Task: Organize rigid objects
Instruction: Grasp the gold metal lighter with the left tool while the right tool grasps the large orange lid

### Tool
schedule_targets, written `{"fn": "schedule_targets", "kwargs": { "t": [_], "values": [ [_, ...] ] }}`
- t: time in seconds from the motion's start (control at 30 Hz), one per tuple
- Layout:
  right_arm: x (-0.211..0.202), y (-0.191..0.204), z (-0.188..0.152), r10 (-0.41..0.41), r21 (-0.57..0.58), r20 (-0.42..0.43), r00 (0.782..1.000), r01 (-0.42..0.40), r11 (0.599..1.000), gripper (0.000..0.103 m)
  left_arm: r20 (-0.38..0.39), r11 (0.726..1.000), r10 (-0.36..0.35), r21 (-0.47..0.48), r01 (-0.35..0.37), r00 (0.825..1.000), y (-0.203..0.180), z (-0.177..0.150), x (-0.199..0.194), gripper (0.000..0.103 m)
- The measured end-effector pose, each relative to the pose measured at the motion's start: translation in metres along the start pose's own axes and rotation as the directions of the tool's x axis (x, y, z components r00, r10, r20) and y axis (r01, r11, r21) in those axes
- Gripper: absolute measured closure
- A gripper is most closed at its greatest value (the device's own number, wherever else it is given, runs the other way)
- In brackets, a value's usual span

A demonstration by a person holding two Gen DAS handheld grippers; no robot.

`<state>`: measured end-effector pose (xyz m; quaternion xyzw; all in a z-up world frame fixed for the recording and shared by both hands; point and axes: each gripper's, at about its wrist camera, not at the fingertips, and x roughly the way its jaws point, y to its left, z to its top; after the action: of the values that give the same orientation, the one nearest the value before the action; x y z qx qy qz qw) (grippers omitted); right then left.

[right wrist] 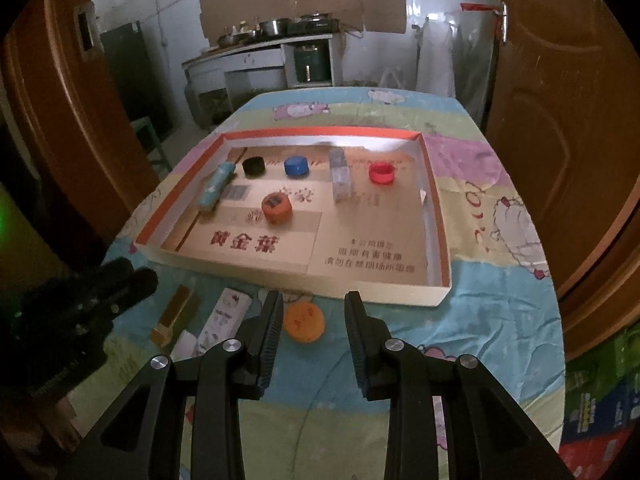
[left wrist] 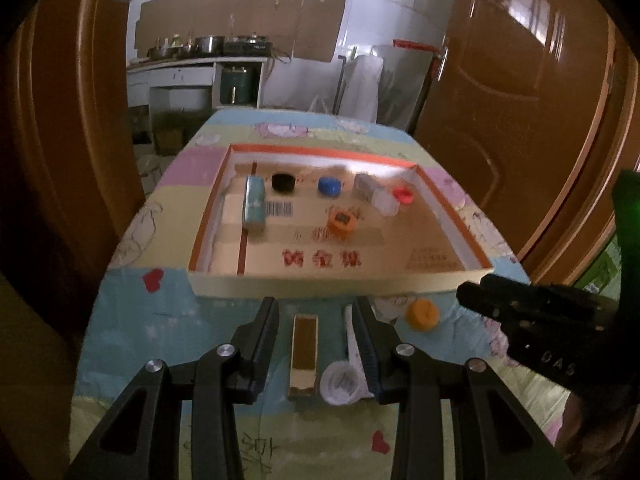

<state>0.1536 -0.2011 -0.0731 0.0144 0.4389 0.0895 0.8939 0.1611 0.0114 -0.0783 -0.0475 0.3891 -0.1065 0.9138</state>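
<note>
A shallow cardboard tray (left wrist: 320, 280) (right wrist: 392, 294) lies on the table and holds a teal box (left wrist: 254, 204), a grey box (right wrist: 340, 176), and black (right wrist: 253, 166), blue (right wrist: 296, 166), red (right wrist: 381, 172) and orange (right wrist: 276, 208) caps. In front of it lie a gold box (left wrist: 305, 350) (right wrist: 176, 316), a white tube (left wrist: 344, 376) (right wrist: 224, 320) and an orange cap (left wrist: 422, 315) (right wrist: 304, 322). My left gripper (left wrist: 316, 320) is open, its fingers on either side of the gold box. My right gripper (right wrist: 314, 312) is open around the orange cap.
The table wears a pastel cartoon cloth (right wrist: 480, 312). Brown doors (left wrist: 520, 100) stand at both sides. A kitchen counter with pots (left wrist: 208, 46) is behind. The right gripper's body (left wrist: 532, 320) shows in the left wrist view, the left one (right wrist: 72, 312) in the right.
</note>
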Motion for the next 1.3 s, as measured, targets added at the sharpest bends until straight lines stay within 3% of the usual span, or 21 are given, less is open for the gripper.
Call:
{"fn": "schedule_targets", "kwargs": {
  "t": [0.23, 0.67, 0.77, 0.9, 1.27, 1.3],
  "values": [
    [0.01, 0.001, -0.006, 0.008, 0.005, -0.017, 1.0, -0.008, 1.0, 0.07, -0.053, 0.999, 0.012, 0.041, -0.009, 0.999, -0.004, -0.007, 0.021, 0.065],
    [0.031, 0.0, -0.007, 0.012, 0.007, -0.052, 0.999, -0.011, 1.0, 0.07, -0.147, 1.0, 0.024, 0.014, -0.022, 0.989, 0.01, -0.012, 0.049, 0.065],
    [0.035, 0.003, -0.009, 0.018, -0.002, -0.058, 0.998, -0.018, 1.0, 0.07, -0.138, 0.999, 0.03, 0.018, -0.028, 0.99, 0.012, -0.015, 0.049, 0.068],
    [0.039, 0.006, -0.01, 0.022, -0.015, -0.067, 0.998, -0.023, 1.0, 0.07, -0.129, 1.0, 0.019, -0.003, -0.019, 0.991, 0.017, -0.015, 0.047, 0.084],
    [0.049, 0.017, -0.014, -0.023, -0.082, -0.072, 0.997, 0.017, 0.997, 0.071, -0.11, 1.0, 0.001, -0.02, -0.004, 0.994, 0.02, -0.016, 0.045, 0.085],
    [0.049, 0.017, -0.014, -0.029, -0.086, -0.073, 0.997, 0.022, 0.996, 0.075, -0.109, 1.0, 0.001, -0.022, -0.003, 0.994, 0.021, -0.016, 0.045, 0.085]
  ]
}}
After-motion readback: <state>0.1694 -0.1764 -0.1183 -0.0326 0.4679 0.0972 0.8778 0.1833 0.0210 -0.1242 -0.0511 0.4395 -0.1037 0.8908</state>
